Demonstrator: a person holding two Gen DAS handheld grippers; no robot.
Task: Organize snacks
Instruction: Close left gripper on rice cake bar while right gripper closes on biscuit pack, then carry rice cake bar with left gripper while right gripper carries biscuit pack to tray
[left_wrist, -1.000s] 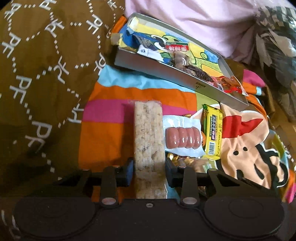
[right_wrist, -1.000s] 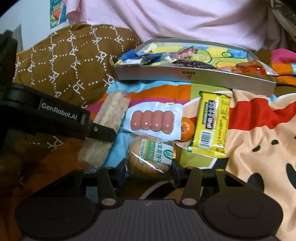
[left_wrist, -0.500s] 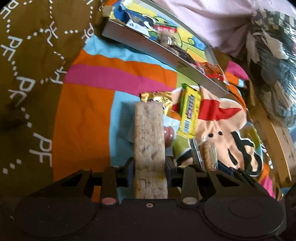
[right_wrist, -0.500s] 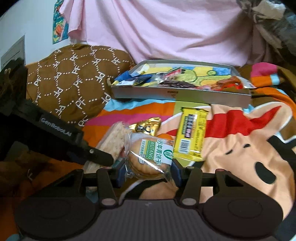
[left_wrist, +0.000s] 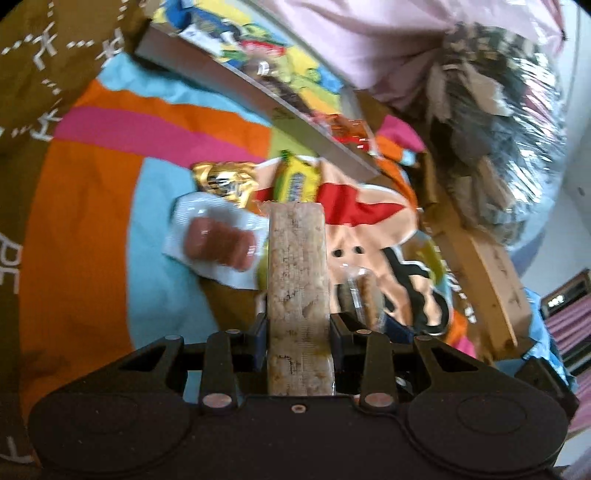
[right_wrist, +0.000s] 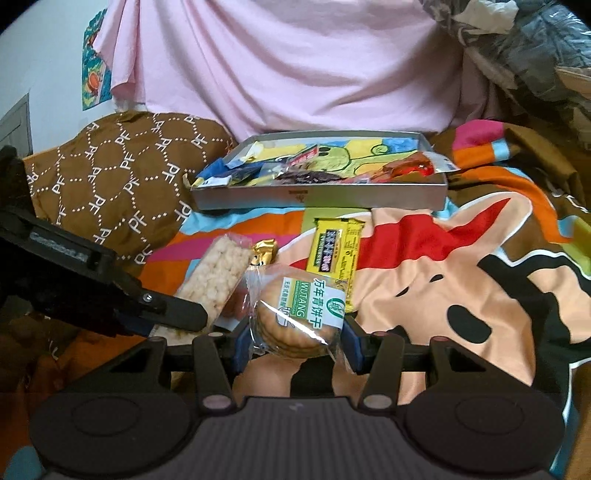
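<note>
My left gripper (left_wrist: 297, 328) is shut on a long puffed-rice bar (left_wrist: 297, 280) in a clear wrapper, held lifted over the blanket; the bar (right_wrist: 218, 277) and the left gripper (right_wrist: 173, 317) also show at the left of the right wrist view. My right gripper (right_wrist: 295, 345) is shut on a round biscuit pack (right_wrist: 299, 314) with a green and white label, raised off the bed. A grey tray (right_wrist: 317, 197) with several snack packets lies at the back. Loose on the blanket are a sausage pack (left_wrist: 218, 242), a gold wrapper (left_wrist: 225, 181) and a yellow bar (right_wrist: 334, 251).
A colourful cartoon blanket (right_wrist: 443, 280) covers the bed. A brown patterned pillow (right_wrist: 122, 177) lies to the left and a pink sheet (right_wrist: 295, 66) hangs behind the tray. Wooden boards (left_wrist: 476, 258) and crumpled bags (left_wrist: 491, 110) stand at the right in the left wrist view.
Both grippers have lifted their snacks off the blanket. The left gripper has swung right with the rice bar, and the right gripper has risen with the biscuit pack, uncovering the gold wrapper.
</note>
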